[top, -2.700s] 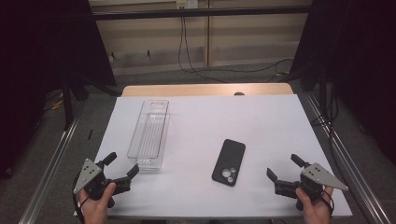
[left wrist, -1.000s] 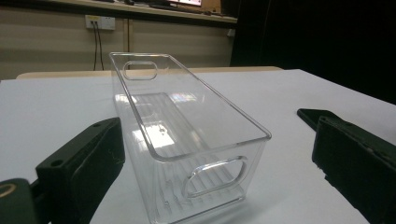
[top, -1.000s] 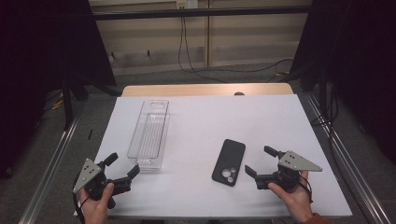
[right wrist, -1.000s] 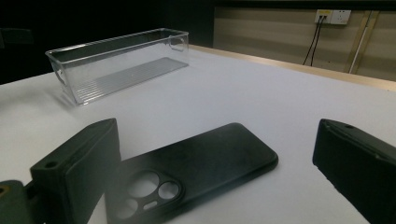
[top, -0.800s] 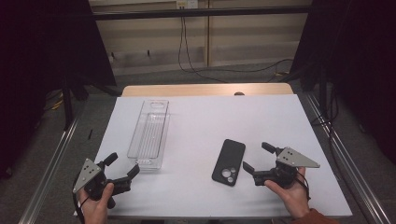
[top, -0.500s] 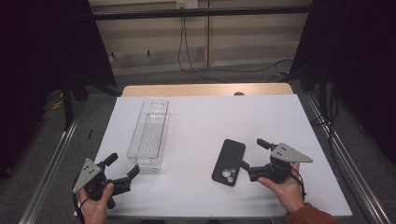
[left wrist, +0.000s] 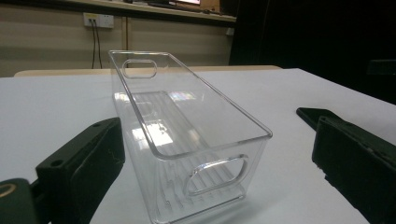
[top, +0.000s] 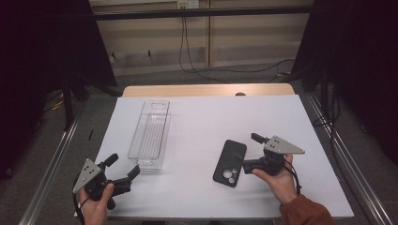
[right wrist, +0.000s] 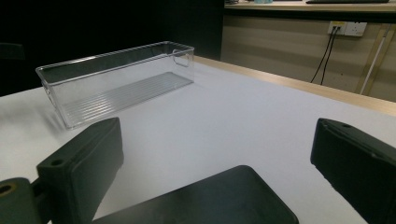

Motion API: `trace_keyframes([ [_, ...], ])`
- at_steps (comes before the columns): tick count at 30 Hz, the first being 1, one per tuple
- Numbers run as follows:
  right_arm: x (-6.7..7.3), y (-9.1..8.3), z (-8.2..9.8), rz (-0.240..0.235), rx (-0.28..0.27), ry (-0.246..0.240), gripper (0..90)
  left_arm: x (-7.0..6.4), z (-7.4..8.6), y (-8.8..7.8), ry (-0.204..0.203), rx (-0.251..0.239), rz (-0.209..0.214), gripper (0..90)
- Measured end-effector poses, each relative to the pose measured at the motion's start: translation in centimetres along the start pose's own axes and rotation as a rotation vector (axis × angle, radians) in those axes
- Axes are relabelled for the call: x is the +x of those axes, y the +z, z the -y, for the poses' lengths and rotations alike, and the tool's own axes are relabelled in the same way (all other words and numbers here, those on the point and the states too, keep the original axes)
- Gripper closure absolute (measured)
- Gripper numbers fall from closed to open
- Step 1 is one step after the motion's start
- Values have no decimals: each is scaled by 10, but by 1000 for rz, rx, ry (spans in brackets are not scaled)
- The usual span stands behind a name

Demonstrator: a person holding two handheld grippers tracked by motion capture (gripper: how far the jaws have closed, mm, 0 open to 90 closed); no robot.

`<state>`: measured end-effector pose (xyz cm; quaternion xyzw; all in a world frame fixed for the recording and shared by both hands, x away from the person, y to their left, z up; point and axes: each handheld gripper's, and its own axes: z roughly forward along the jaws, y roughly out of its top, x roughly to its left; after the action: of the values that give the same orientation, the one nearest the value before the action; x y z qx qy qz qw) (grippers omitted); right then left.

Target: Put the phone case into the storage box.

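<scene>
A black phone [top: 230, 161] lies face down right of the table's middle, camera lenses at its near end. My right gripper [top: 248, 150] is open just right of the phone, its jaws reaching past the phone's right edge without closing on it. In the right gripper view the phone [right wrist: 219, 199] lies low between the wide-apart jaws of that gripper [right wrist: 215, 144]. A clear plastic bin [top: 150, 133] stands empty at the left. My left gripper [top: 123, 165] rests open near the front left corner, just short of the bin [left wrist: 187, 135], with nothing held.
The white table top [top: 206, 117] ends at a wooden strip [top: 206, 90] at the back. Metal rails [top: 51, 168] run along both sides. Cables hang on the far wall. In the left gripper view a corner of the phone [left wrist: 314, 114] shows at the right.
My right gripper has moved left and forward from the front right corner up to the phone's right edge. The left gripper, bin and phone have stayed put.
</scene>
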<state>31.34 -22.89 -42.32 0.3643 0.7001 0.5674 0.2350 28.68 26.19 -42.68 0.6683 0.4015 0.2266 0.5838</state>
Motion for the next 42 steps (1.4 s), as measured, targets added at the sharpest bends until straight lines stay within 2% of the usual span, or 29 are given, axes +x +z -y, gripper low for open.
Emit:
trace_keyframes([
  [7,-4,13,-4,-3,-1,-2,48,2,0,0,5,1,-4,26],
  [15,-5,27,-10,1,0,-42,83,2,0,0,5,-1,-3,26],
  [22,-6,35,-10,-17,-16,-37,126,2,0,0,4,-2,-5,26],
  [23,-7,36,-10,-24,-16,-43,161,2,0,0,5,-1,-4,26],
  [26,-8,38,-13,-32,-2,-40,181,2,0,0,8,2,-4,26],
  [27,-9,40,-17,-32,0,-49,228,2,0,1,6,1,-5,26],
  [30,-10,43,-19,-35,-12,-42,264,2,0,0,6,-1,-8,26],
  [33,-13,52,-22,-44,20,-43,362,3,0,0,3,-4,-7,26],
  [34,-13,52,-22,-44,20,-43,362,3,0,0,3,-4,-7,26],
  [35,-13,56,-24,-55,27,-46,422,4,0,0,7,-3,-7,26],
  [39,-14,64,-26,-88,51,-29,519,4,0,-1,0,-7,-12,26],
  [40,-14,64,-26,-88,51,-29,519,4,0,-1,0,-7,-12,26],
  [41,-15,67,-27,-106,50,-17,598,5,0,-1,0,-5,-12,26],
  [42,-15,67,-27,-106,50,-17,598,5,0,-1,0,-5,-12,26],
])
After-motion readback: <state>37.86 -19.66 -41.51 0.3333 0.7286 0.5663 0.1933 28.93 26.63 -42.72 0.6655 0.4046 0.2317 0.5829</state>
